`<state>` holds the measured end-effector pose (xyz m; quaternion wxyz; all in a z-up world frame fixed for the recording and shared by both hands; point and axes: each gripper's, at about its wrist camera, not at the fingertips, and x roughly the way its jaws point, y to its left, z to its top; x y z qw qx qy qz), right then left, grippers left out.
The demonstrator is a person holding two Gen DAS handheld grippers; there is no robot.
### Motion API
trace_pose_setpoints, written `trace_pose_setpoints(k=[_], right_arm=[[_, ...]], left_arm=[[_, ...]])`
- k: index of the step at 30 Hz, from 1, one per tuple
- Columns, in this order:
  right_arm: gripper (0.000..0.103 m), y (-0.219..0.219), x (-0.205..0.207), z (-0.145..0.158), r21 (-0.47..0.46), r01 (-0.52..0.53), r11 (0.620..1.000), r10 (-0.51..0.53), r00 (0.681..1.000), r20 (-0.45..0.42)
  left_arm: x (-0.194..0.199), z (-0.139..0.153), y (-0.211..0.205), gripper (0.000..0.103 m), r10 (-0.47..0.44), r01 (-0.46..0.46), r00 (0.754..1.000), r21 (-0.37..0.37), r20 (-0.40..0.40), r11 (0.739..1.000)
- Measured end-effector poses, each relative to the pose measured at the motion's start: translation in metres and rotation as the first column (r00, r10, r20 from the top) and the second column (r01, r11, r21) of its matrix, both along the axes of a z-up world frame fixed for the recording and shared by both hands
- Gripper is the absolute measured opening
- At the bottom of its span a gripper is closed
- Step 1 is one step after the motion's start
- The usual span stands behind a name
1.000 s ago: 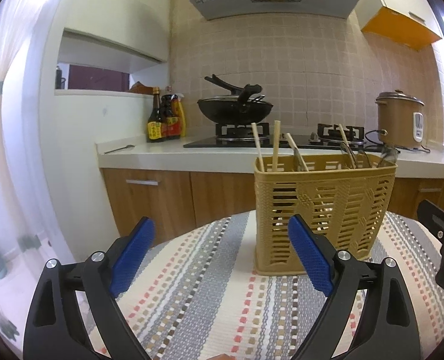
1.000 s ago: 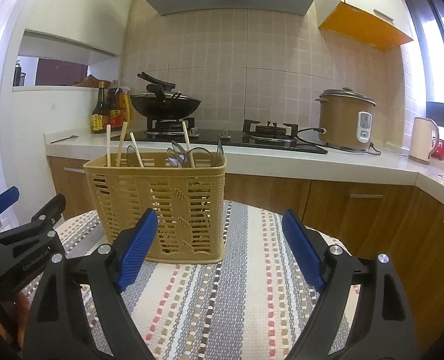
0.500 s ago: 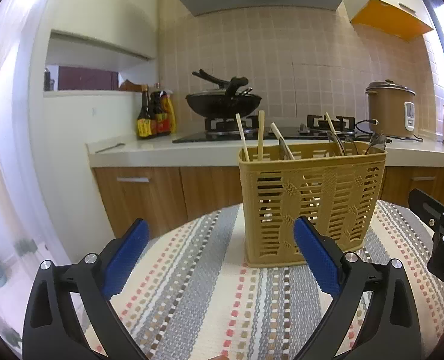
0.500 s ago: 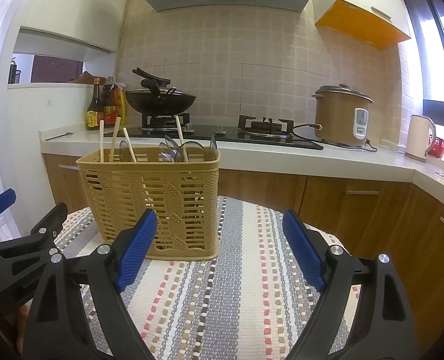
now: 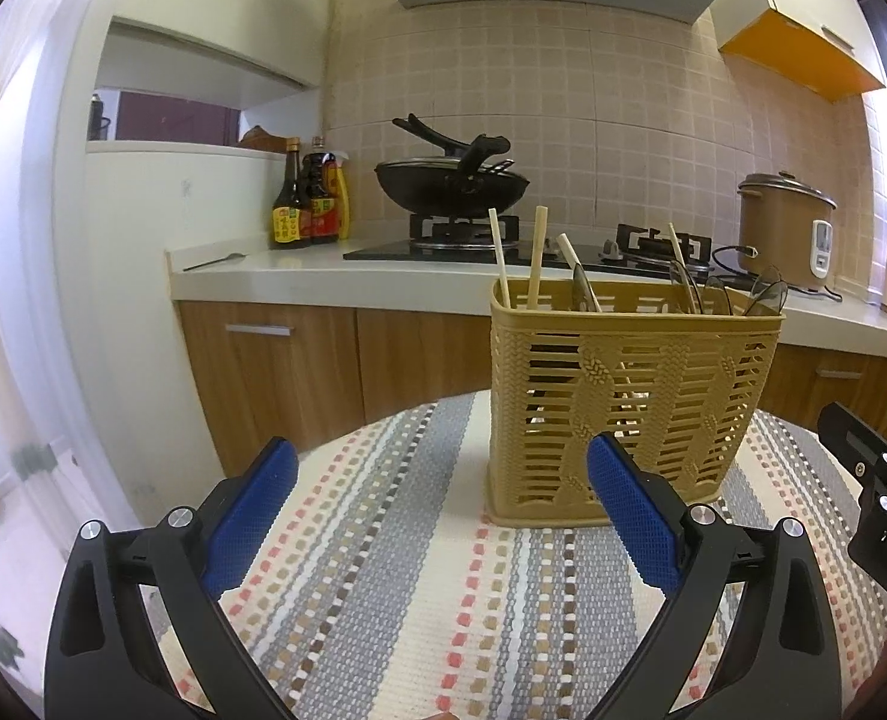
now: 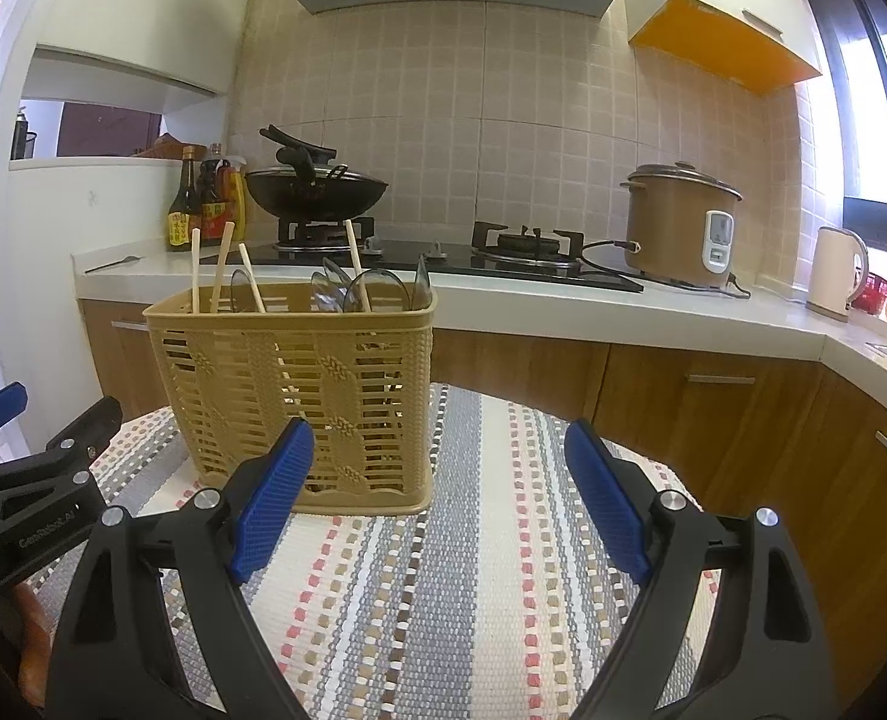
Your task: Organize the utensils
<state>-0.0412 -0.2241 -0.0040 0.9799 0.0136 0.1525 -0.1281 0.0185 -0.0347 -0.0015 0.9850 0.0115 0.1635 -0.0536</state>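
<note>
A tan slatted utensil basket (image 5: 629, 396) (image 6: 299, 396) stands upright on a round table with a striped woven cloth (image 5: 419, 588) (image 6: 455, 588). Wooden chopsticks (image 5: 536, 255) (image 6: 221, 267) and clear spoons (image 5: 764, 297) (image 6: 377, 288) stick out of its top. My left gripper (image 5: 437, 504) hovers open in front of the basket's left side, nothing between its blue pads. My right gripper (image 6: 437, 480) is open too, in front of the basket's right side, with nothing held. Each gripper shows at the edge of the other's view.
Behind the table runs a kitchen counter (image 5: 335, 285) with wooden cabinets, sauce bottles (image 5: 308, 204), a black wok (image 5: 452, 180) on a gas hob, a brown rice cooker (image 6: 680, 228) and a cream kettle (image 6: 836, 276). A lone utensil (image 5: 212, 262) lies on the counter's left end.
The left wrist view has shifted: the basket moved slightly left then back right and sits a little lower and nearer. The right view barely changed. Both grippers stayed open.
</note>
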Motion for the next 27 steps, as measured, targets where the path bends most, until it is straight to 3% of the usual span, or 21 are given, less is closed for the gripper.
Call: trace_pose_setpoints(k=[27], right_arm=[[0.083, 0.0007, 0.0014, -0.0010, 0.001, -0.002, 1.000, 0.002, 1.000, -0.007]], left_arm=[[-0.0028, 0.0013, -0.0002, 0.094, 0.010, -0.010, 1.000, 0.010, 0.008, 1.000]])
